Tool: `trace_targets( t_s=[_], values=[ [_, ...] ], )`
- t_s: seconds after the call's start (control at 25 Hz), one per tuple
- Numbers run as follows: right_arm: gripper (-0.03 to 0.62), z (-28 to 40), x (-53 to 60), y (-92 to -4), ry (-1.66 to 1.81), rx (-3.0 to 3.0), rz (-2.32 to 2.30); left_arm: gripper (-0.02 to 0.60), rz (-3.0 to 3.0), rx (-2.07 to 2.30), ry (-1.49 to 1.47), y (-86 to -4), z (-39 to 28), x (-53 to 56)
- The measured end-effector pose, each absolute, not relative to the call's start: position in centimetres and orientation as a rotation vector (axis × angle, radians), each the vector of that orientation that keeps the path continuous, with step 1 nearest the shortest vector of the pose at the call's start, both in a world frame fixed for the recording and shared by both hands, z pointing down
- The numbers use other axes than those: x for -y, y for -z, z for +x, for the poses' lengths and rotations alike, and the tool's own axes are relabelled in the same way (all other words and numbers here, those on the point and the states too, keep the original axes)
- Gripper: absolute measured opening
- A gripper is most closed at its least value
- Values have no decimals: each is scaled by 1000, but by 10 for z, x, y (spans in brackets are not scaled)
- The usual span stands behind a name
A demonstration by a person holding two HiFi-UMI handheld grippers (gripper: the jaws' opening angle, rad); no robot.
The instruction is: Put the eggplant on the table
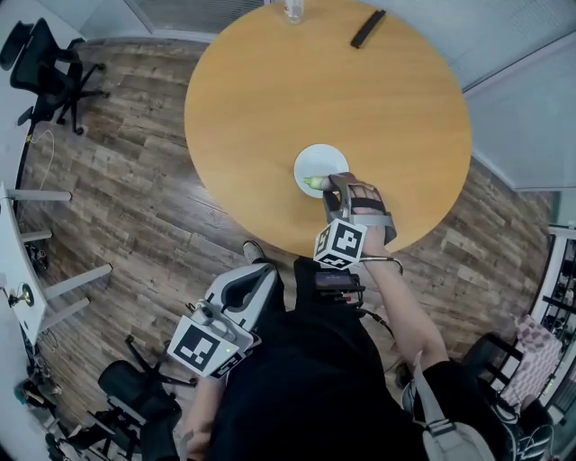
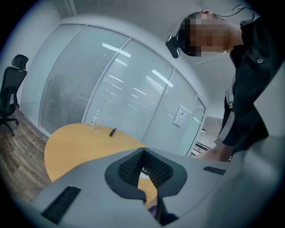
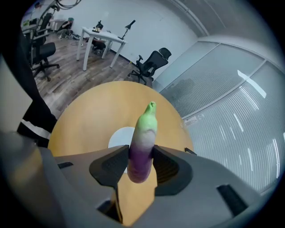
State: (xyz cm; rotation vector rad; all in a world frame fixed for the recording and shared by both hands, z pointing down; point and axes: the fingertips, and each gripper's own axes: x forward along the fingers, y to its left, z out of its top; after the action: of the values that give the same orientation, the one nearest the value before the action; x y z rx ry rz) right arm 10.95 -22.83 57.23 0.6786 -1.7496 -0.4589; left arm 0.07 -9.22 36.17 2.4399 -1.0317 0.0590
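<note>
Here, the eggplant point(image 3: 141, 143) sits clamped in the jaws of the right gripper point(image 3: 140, 164). We see both pads pressing on its purple lower half, while the pale middle and green tip stick out past the jaws. In the head view only that green tip point(image 1: 313, 183) shows, lying over the near rim of a white plate point(image 1: 319, 162), with the right gripper point(image 1: 335, 186) angled down at it from the near side. We cannot tell whether the tip touches the plate point(image 3: 116, 137) or hangs just above it.

The plate rests on the near part of a round wooden tabletop point(image 1: 387, 108), which fills the right gripper view point(image 3: 93, 111) behind the eggplant. At the far edge lie a flat black bar point(image 1: 367, 29) and, apart from it, a clear bottle point(image 1: 293, 11).

The left gripper point(image 1: 261, 273) is held low beside our body, off the tabletop and over the wood-plank floor point(image 1: 135, 180). Its own view shows the left gripper point(image 2: 143, 153) with jaw tips together and nothing between them. Past them we see the tabletop point(image 2: 75, 142), the bottle point(image 2: 94, 119) and the black bar point(image 2: 112, 132), backed by a glass wall with blinds point(image 2: 111, 89).
</note>
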Motion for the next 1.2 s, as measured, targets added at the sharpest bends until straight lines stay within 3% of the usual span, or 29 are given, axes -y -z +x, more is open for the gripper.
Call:
trace_targets(
  t_s=[1.2],
  values=[
    [179,87,256,-661,712,1416,396,11,2415,1045,-60,-370,-29,90]
  ],
)
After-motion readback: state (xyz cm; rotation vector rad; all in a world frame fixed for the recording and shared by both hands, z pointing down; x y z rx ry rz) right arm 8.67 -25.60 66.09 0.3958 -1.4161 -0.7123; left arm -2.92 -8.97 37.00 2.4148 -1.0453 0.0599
